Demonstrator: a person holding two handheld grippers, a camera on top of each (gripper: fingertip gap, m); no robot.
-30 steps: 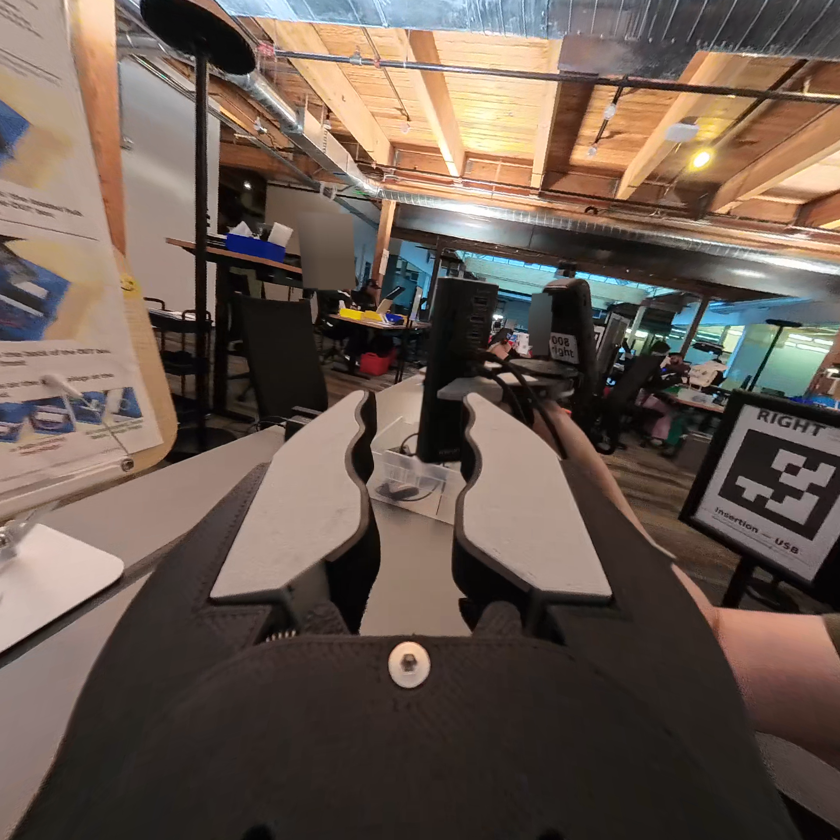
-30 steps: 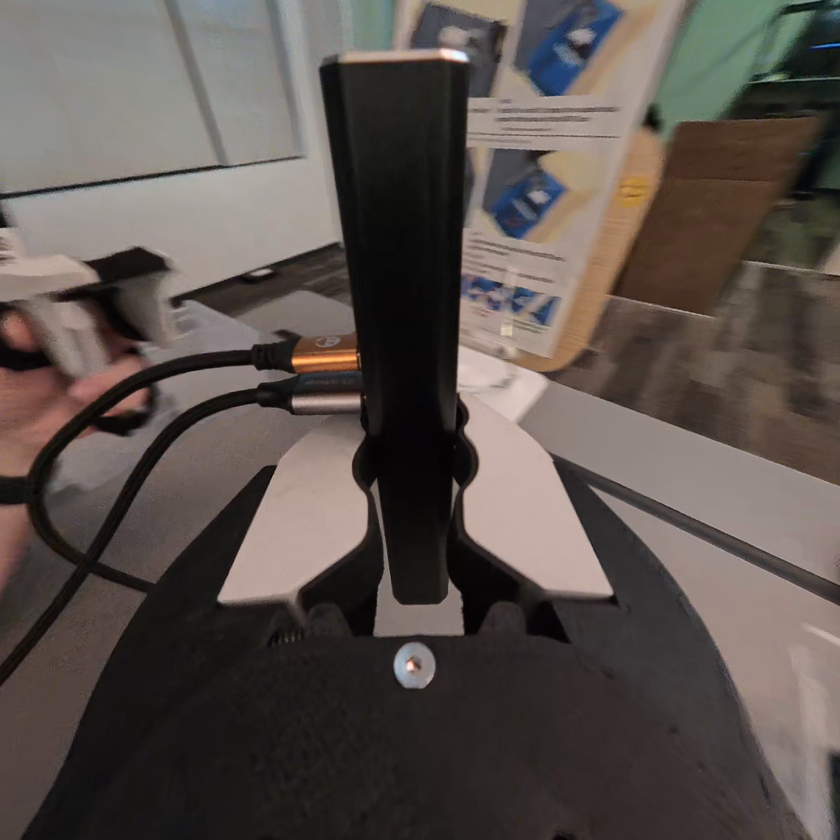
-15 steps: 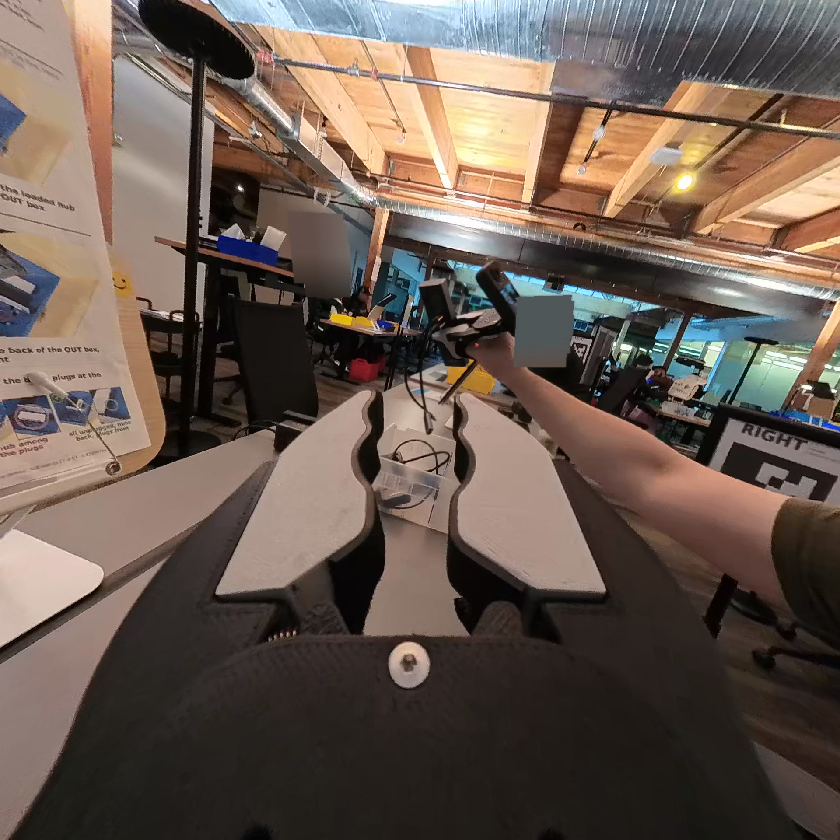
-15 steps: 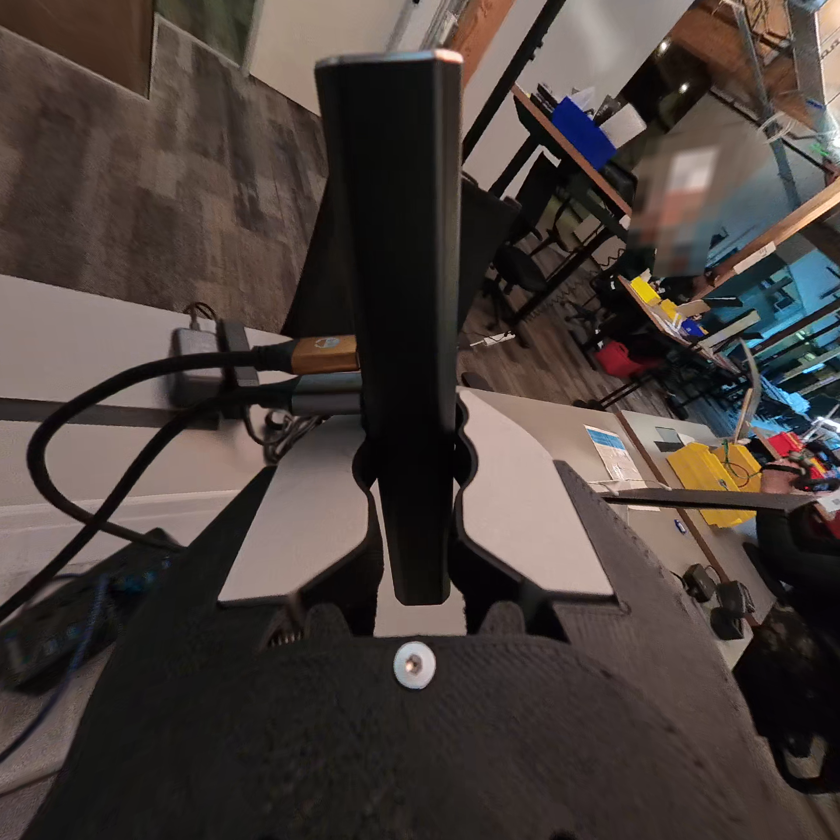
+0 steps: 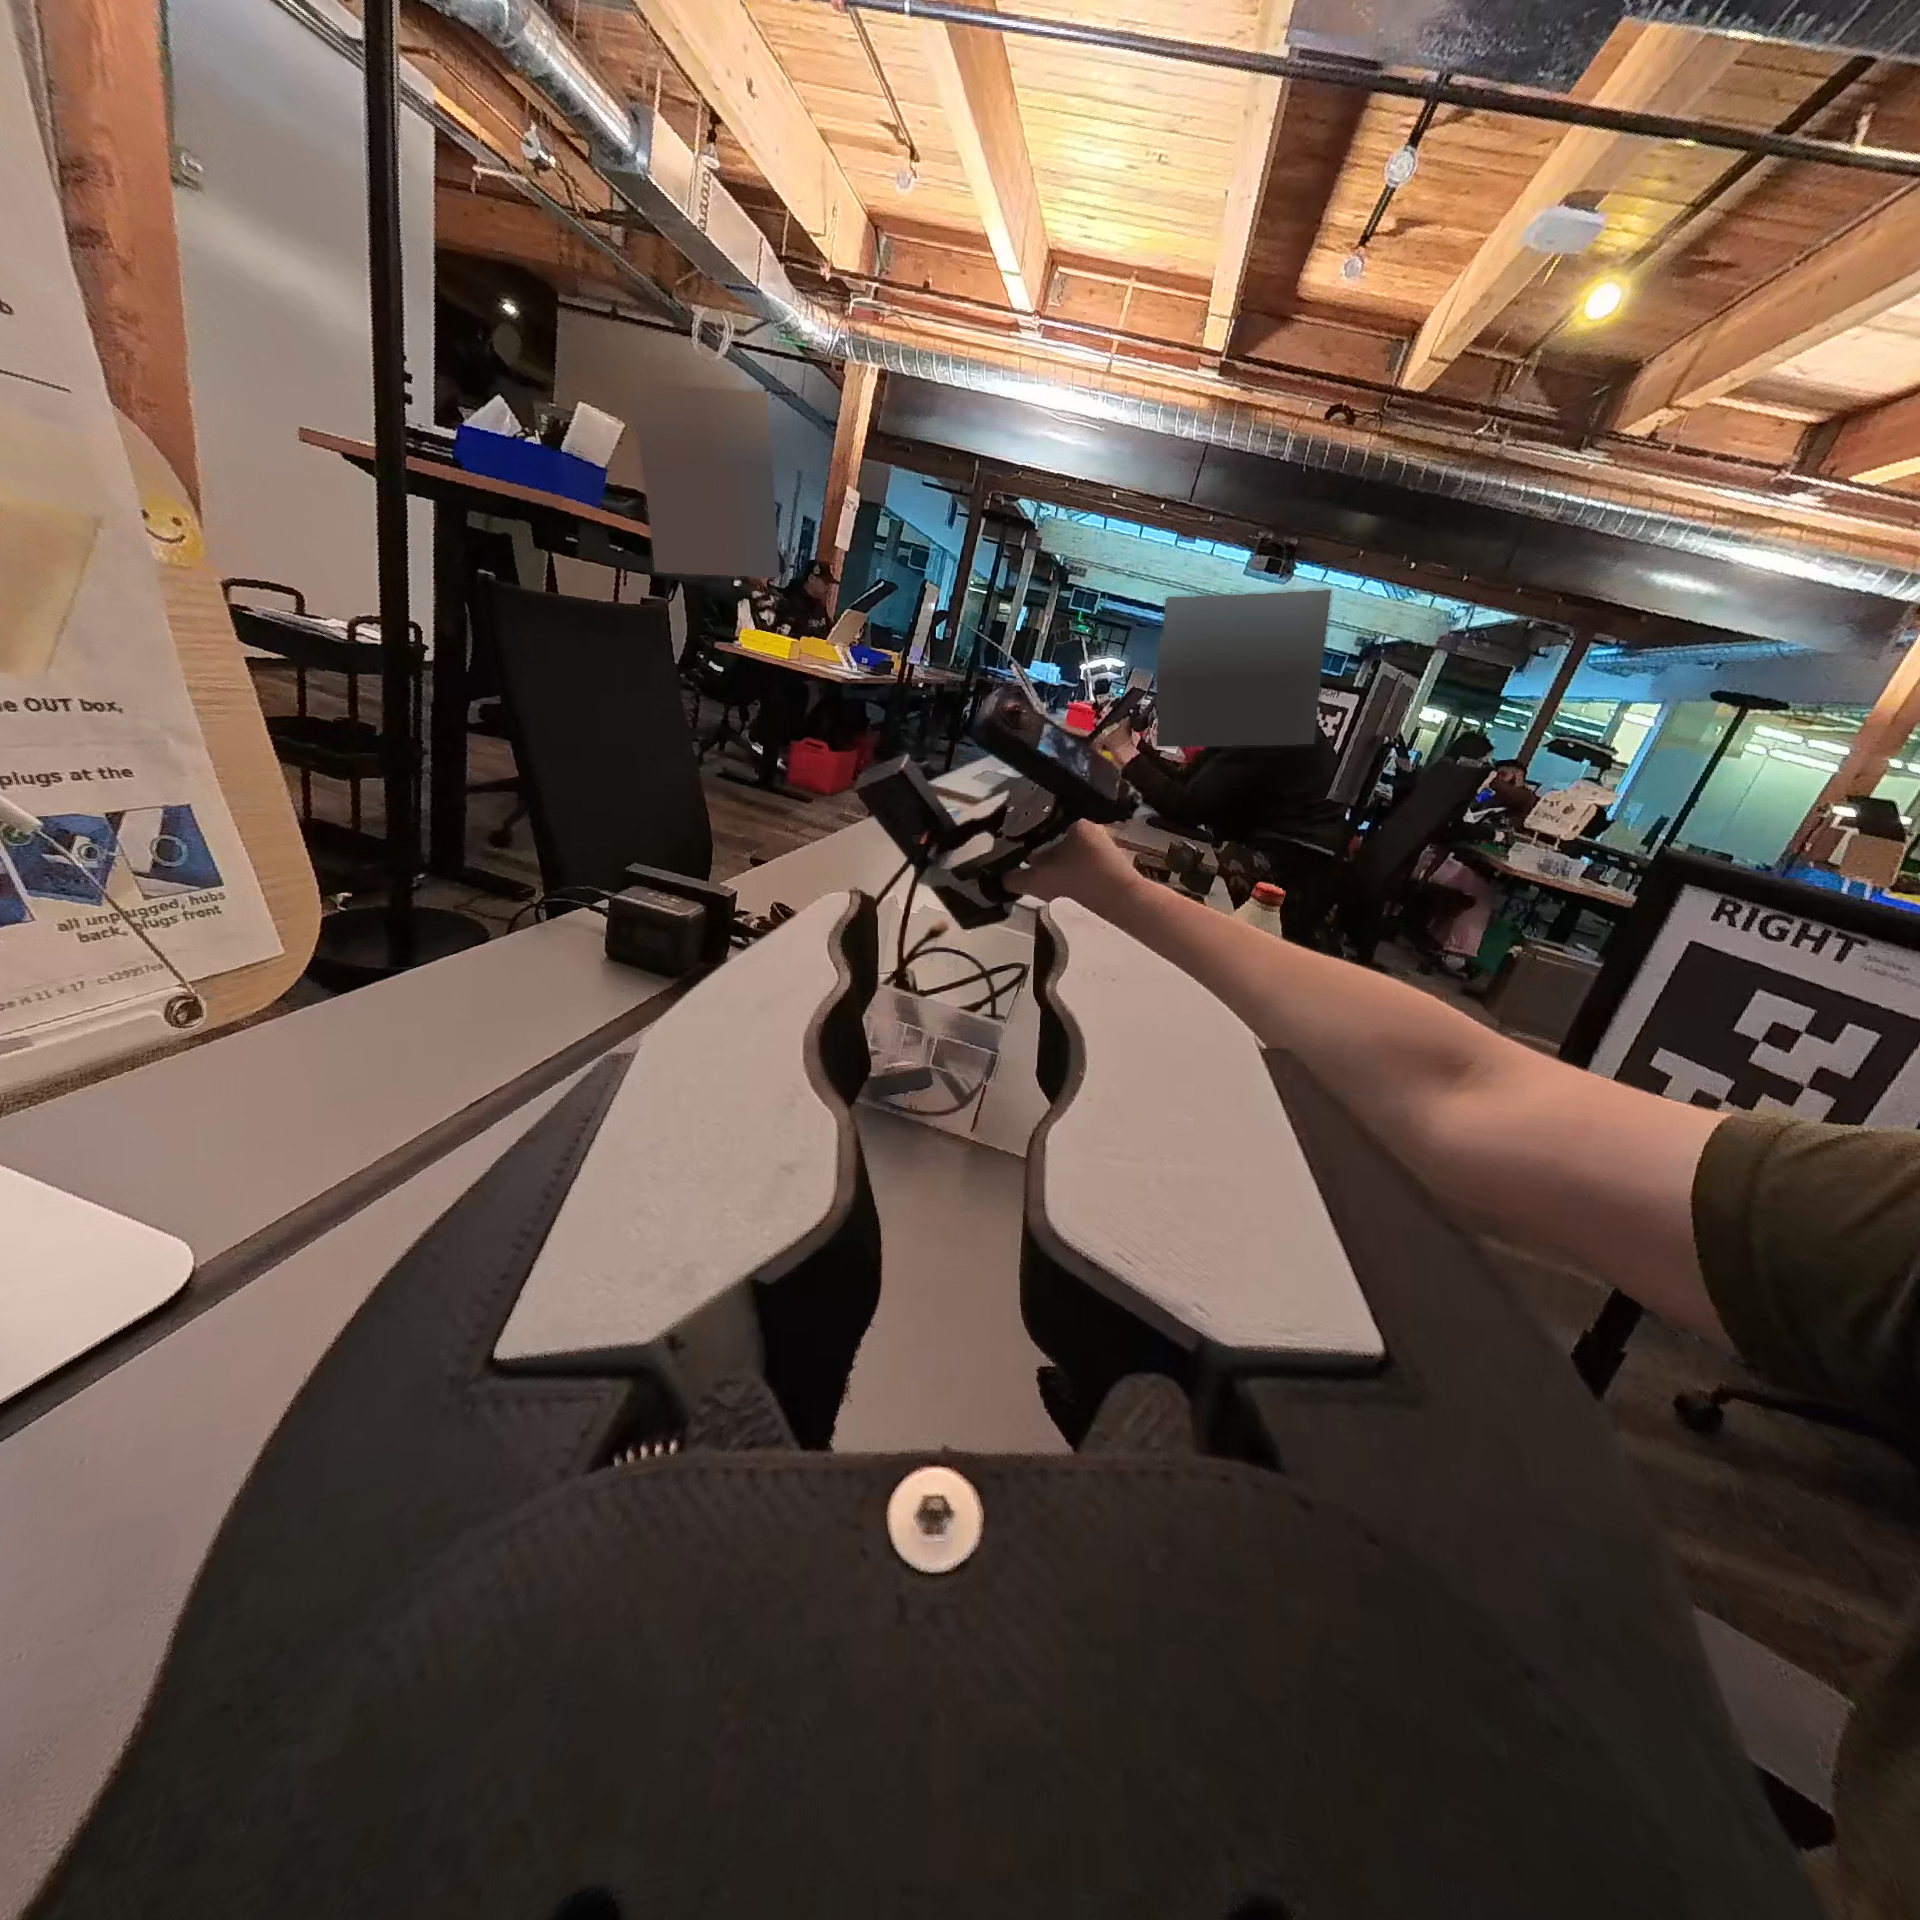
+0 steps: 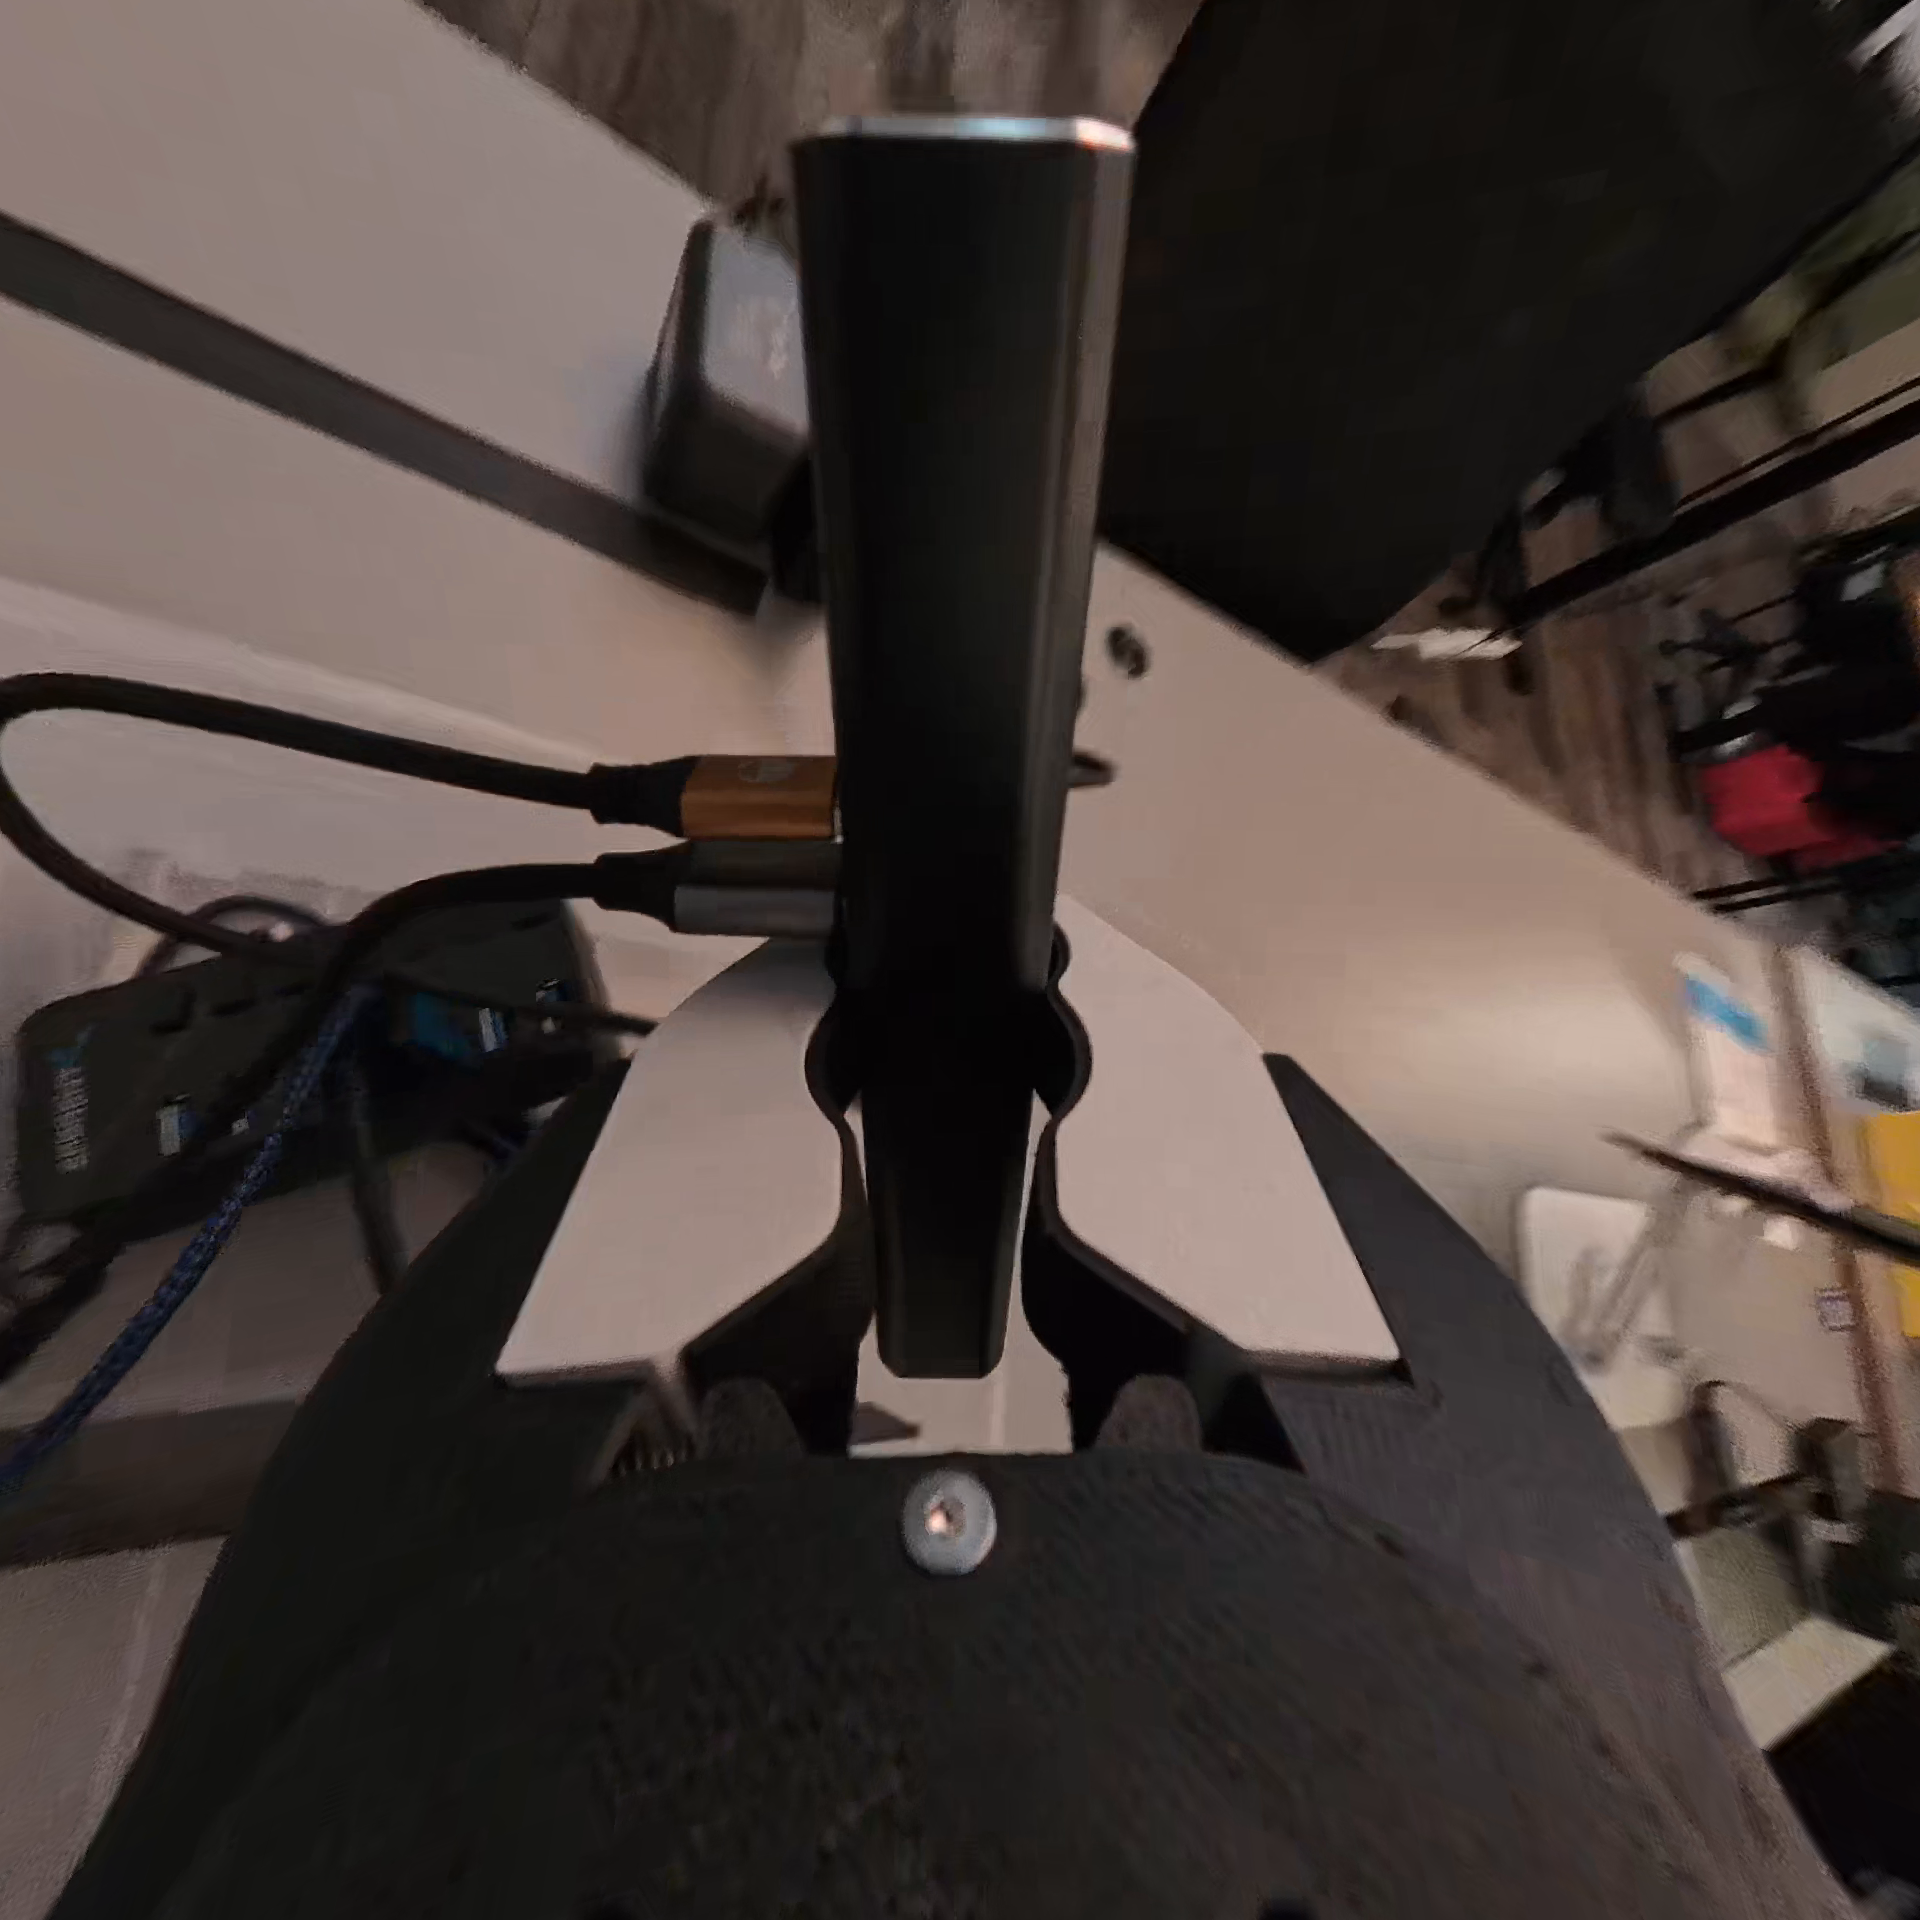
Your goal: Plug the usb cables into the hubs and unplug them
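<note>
My right gripper (image 6: 945, 966) is shut on a black USB hub (image 6: 956, 520) that stands up between its fingers. An orange-sleeved plug (image 6: 764, 800) and grey plugs (image 6: 753, 883) on black cables sit in the hub's left side. In the left wrist view, the right gripper (image 5: 971, 852) holds the hub (image 5: 904, 816) tilted, above a clear plastic box (image 5: 935, 1049), with the cables hanging into it. My left gripper (image 5: 940, 935) is open and empty, low over the grey table (image 5: 312, 1091) and pointing at the box. Another black hub (image 6: 208, 1060) lies below with a blue braided cable (image 6: 239, 1164).
An instruction sheet on a stand (image 5: 104, 779) is at the left, its white base plate (image 5: 62, 1278) on the table. A black adapter (image 5: 665, 920) sits at the table's far edge. A marker sign (image 5: 1766, 1039) stands at the right. A person's forearm (image 5: 1351, 1049) reaches across. Spacing between my two grippers at the tips: around 55 cm.
The right gripper has carried the hub with its cables away from my left gripper, out over the clear box, and tilted it downward. The left gripper has stayed open and almost still.
</note>
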